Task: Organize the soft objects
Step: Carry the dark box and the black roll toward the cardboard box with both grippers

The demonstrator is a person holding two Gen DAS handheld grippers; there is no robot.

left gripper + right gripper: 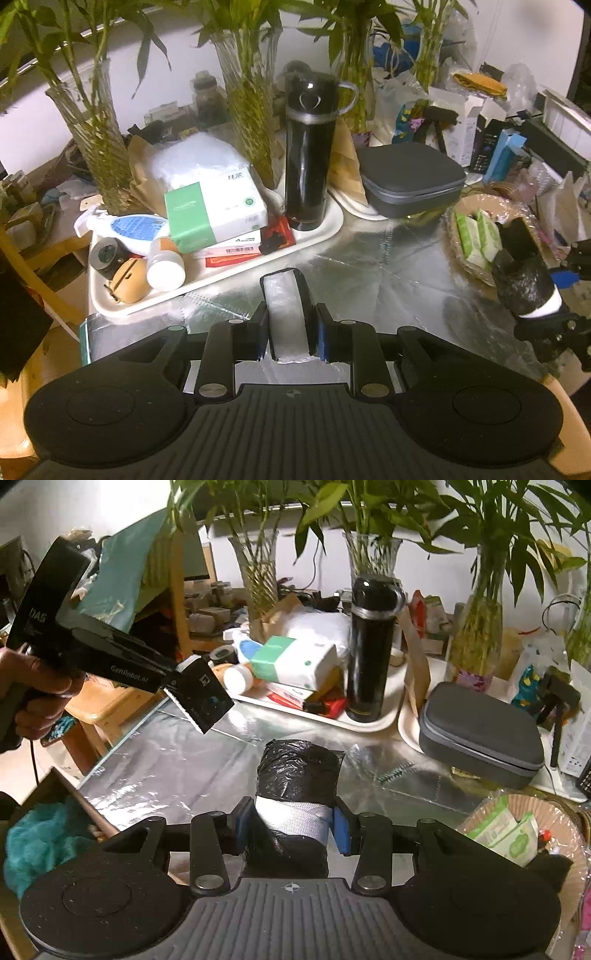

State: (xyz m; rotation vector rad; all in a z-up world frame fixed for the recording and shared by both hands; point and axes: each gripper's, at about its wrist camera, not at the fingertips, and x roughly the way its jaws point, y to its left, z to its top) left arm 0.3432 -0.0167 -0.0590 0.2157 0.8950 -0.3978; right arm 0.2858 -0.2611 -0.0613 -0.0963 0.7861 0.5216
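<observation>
Two grippers, each clamped on a soft item above the foil-covered table [388, 258].

Left gripper [291, 332]: jaws narrow, pads pressing both sides of a flat packet [286, 314], clear film with black edges, standing upright between the fingers at 12 o'clock from the camera. The right-wrist view shows the same gripper at 9 o'clock, carried by a hand [33, 690].

Right gripper [291, 825]: jaws at mid width, blue pads against the white band of a black bag roll [299, 775], which sticks forward toward 12 o'clock. The left-wrist view shows this roll at 3 o'clock, just in front of the basket.

Basket [458, 210] at 2 o'clock in the left view: lined with film, green packs [476, 238] inside.

Tray [207, 284] at 10–11 o'clock: white bottle [164, 267], spray bottle [122, 227], tissue pack [214, 214] on top of flat boxes, black flask [310, 162] upright at its far end.

Grey case [413, 177] at 1 o'clock, beside the flask.

Vases [96, 155] of green stalks along the far edge.
</observation>
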